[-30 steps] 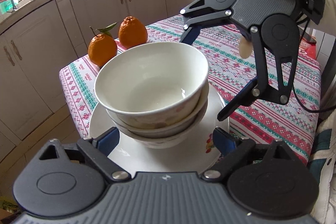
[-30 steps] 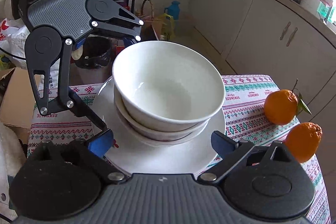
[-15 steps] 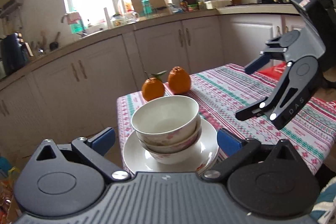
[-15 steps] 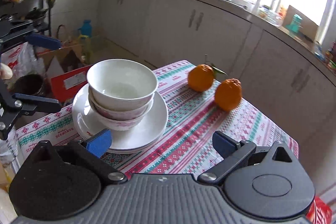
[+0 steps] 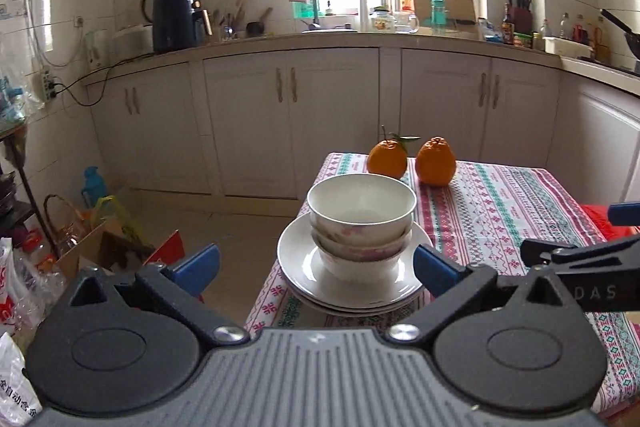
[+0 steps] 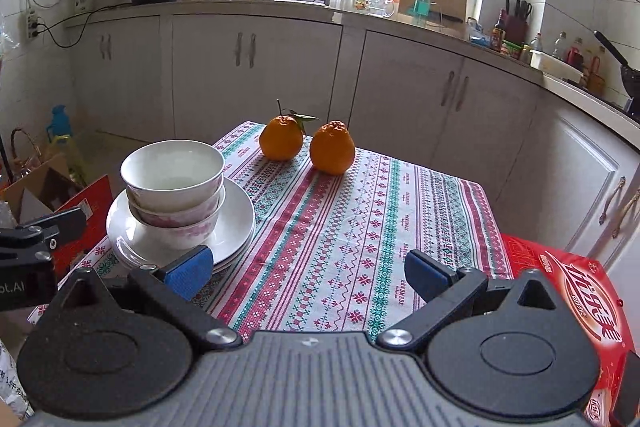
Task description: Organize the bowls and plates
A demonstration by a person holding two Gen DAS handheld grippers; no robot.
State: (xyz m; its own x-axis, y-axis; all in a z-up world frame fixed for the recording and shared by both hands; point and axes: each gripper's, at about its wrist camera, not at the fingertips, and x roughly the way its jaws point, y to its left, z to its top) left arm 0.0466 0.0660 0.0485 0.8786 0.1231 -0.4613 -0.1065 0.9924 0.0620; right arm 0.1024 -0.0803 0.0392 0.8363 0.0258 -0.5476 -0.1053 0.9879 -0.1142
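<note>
Nested white bowls (image 5: 362, 223) with pink flowers sit on stacked white plates (image 5: 304, 279) at the left corner of the table; they show in the right wrist view too, bowls (image 6: 174, 187) on plates (image 6: 236, 227). My left gripper (image 5: 316, 265) is open and empty, pulled back from the stack. My right gripper (image 6: 308, 273) is open and empty, back over the table's near side, to the right of the stack. Its fingers (image 5: 560, 255) show at the right of the left wrist view.
Two oranges (image 5: 412, 161) stand at the far edge of the patterned tablecloth (image 6: 360, 227). A red box (image 6: 580, 291) lies right of the table. Boxes and bags (image 5: 100, 243) sit on the floor at left. Kitchen cabinets (image 5: 360, 115) stand behind.
Both grippers have drawn back and up from the bowl stack, which was close between them a second ago. The stack stays on the table.
</note>
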